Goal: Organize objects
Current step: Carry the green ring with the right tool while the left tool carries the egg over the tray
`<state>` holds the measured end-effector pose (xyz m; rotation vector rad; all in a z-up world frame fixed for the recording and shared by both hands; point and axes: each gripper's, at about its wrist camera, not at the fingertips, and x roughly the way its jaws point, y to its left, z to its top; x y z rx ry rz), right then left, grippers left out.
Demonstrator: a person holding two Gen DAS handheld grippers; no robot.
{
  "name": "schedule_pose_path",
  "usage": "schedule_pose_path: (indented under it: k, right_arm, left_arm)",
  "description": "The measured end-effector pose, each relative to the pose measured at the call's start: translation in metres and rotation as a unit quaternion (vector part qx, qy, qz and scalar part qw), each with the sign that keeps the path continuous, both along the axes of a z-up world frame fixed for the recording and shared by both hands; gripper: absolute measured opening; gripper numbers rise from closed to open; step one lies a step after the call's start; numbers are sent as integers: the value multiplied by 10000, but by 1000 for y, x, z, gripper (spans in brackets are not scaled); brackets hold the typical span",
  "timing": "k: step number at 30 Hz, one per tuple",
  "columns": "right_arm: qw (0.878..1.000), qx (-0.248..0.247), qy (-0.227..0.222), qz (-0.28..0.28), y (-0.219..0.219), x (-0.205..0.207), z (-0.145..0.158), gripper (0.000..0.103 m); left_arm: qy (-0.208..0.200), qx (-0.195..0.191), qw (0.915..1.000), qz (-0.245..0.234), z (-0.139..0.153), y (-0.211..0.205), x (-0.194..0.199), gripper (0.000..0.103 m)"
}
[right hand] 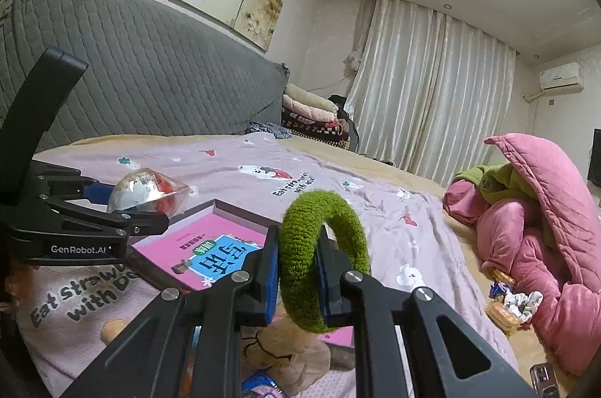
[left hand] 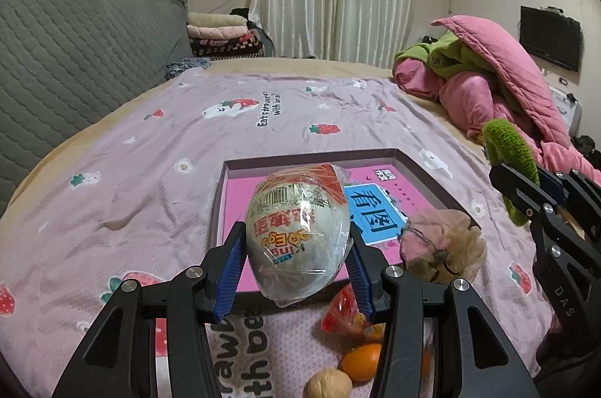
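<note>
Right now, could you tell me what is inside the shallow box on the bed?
The shallow box holds a pink book with a blue label. The wrapped egg in the left claw hides its near part.

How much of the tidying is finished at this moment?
Done: nothing loose lies in the shallow box, only a pink book. In hand: left gripper holds a wrapped egg; right gripper pinches a green ring. Left: walnut, orange, red packet.
</note>
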<state>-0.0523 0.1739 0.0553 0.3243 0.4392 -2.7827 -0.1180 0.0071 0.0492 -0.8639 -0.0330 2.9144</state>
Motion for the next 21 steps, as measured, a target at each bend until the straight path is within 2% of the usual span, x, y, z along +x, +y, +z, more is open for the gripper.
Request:
schedule_pose_path:
  k: [10, 21]
  right_arm:
    - [9995, 276, 39, -119, -5, -32, -5, 17]
    - [9972, 533, -307, -423, -3, -76, -23, 17]
  left_arm:
    - [-84, -116, 9998, 116, -10, -1, -25, 52]
    - [-289, -276, 9990, 225, -27, -2, -51, 52]
